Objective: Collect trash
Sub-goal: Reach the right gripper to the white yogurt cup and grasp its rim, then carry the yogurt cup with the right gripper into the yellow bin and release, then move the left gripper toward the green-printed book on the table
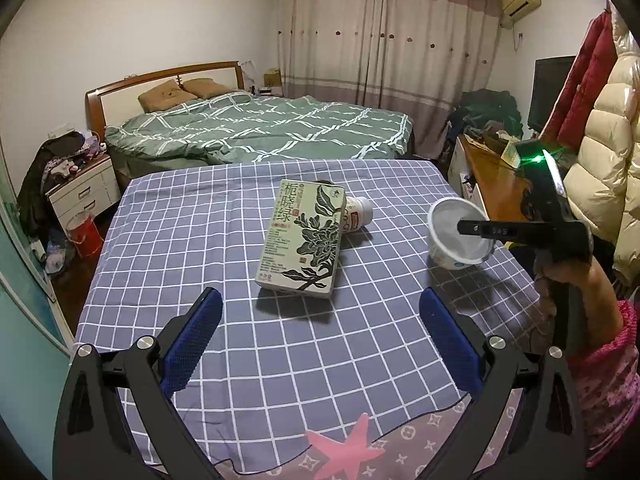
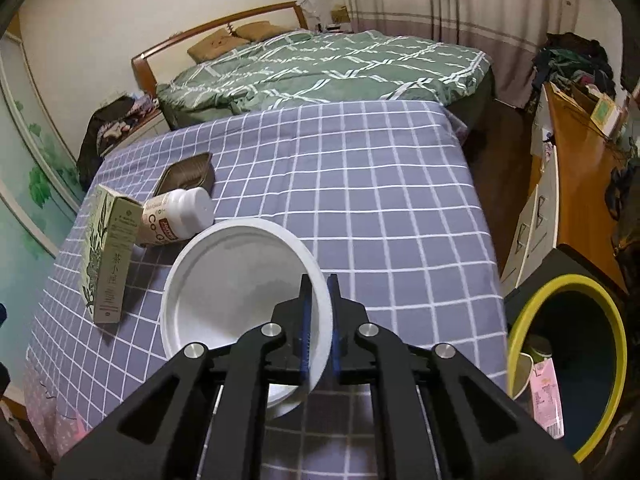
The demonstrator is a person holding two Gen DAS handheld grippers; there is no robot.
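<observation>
My right gripper (image 2: 319, 280) is shut on the rim of a white plastic cup (image 2: 240, 288) and holds it tilted above the checked table (image 2: 380, 200); the cup also shows in the left wrist view (image 1: 460, 236). A green tea box (image 1: 302, 236) lies mid-table, resting partly on a white bottle (image 1: 358, 214) that lies on its side. In the right wrist view the box (image 2: 106, 260) and the bottle (image 2: 176, 216) are at the left, with a dark tray (image 2: 186, 174) behind them. My left gripper (image 1: 320, 304) is open and empty, just short of the box.
A bin with a yellow-green rim (image 2: 568, 364) stands on the floor right of the table, with trash inside. A wooden desk (image 2: 580, 184) is at the right. A bed with a green quilt (image 1: 260, 128) lies beyond the table.
</observation>
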